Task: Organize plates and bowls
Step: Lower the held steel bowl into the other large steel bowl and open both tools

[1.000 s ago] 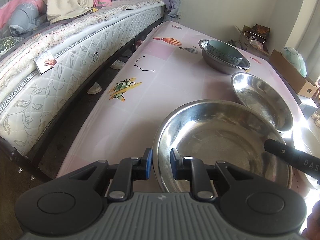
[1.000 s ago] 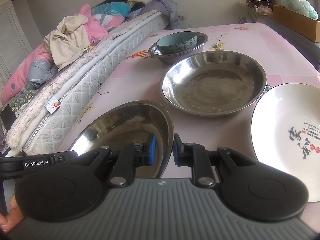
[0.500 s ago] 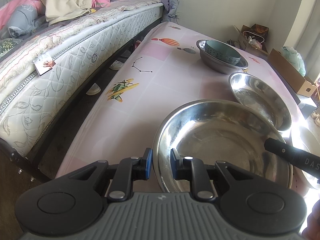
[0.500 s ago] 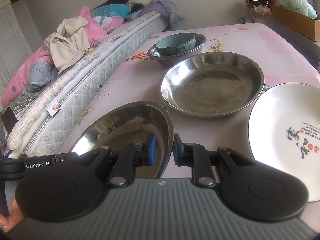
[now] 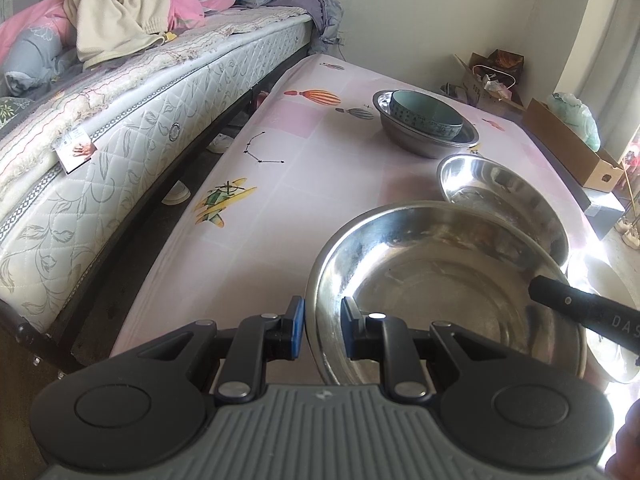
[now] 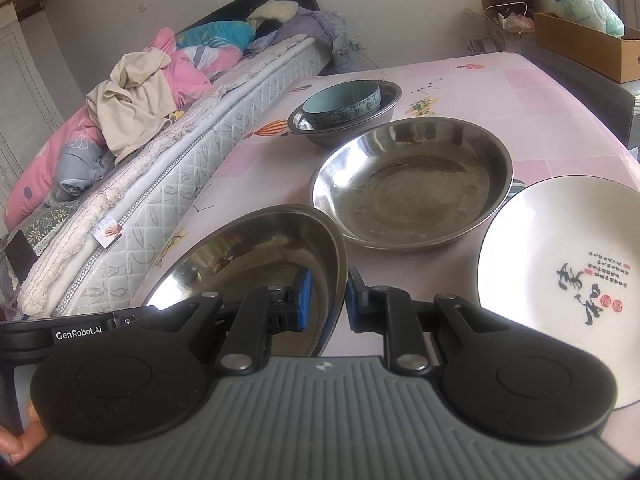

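Observation:
A wide steel bowl (image 5: 440,292) (image 6: 248,252) sits nearest on the pink table. My left gripper (image 5: 322,328) is shut on its left rim, one pad inside and one outside. My right gripper (image 6: 329,300) is shut on the opposite rim. Its black finger (image 5: 580,312) shows across the bowl in the left wrist view. Just beyond lies a second steel bowl (image 5: 504,200) (image 6: 412,192). Farther back a teal bowl (image 5: 424,114) (image 6: 340,104) rests inside a smaller steel bowl (image 5: 424,144) (image 6: 386,100). A white plate (image 6: 560,272) with black calligraphy lies at the right.
The table (image 5: 300,168) wears a pink patterned cloth. A bed (image 5: 120,120) piled with clothes runs along its left side across a narrow gap. A cardboard box (image 5: 572,148) and bags stand beyond the far right edge. A person's hand (image 6: 20,440) shows at the lower left.
Both grippers keep their hold on the near bowl's rim. The views have shifted only slightly.

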A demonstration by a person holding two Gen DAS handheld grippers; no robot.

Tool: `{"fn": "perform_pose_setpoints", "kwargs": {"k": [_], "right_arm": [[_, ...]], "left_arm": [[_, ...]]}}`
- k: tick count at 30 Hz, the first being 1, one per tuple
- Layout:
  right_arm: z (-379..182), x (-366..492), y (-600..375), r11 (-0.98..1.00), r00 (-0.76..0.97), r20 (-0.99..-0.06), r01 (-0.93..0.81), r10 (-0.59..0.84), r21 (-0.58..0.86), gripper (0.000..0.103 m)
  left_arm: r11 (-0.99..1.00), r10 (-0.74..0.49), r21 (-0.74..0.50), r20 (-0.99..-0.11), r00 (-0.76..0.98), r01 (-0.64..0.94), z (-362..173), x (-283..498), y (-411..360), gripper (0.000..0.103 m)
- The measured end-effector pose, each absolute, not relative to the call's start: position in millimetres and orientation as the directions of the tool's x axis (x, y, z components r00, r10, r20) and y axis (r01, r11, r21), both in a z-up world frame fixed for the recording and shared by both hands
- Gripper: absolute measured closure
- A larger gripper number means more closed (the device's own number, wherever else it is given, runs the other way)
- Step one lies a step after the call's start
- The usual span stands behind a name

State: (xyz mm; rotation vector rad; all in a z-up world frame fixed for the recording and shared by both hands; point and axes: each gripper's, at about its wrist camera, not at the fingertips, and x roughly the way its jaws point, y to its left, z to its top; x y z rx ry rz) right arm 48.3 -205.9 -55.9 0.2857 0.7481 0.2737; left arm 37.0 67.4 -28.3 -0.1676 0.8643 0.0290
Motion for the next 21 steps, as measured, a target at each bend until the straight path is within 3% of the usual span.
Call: {"fn": "perform_pose_setpoints", "kwargs": {"k": [16,21], "right_arm": [[-50.8,66.5,-270.7,0.934,0.767,-0.604,0.017,0.217,0.357,0.085],[-57.3,78.1,-293.4,0.932,0.771,-0.612,0.067,0.179,0.357,0.085]], "left_arm": [[0.985,-0.167,-0.151,-0.732,0.66,0.082,-12.7,99.9,-1.0,0.084],[0.981,-0.194,-0.151,-0.737,0.647,0.122,-16.4,118.9,-24.9,0.08]]}}
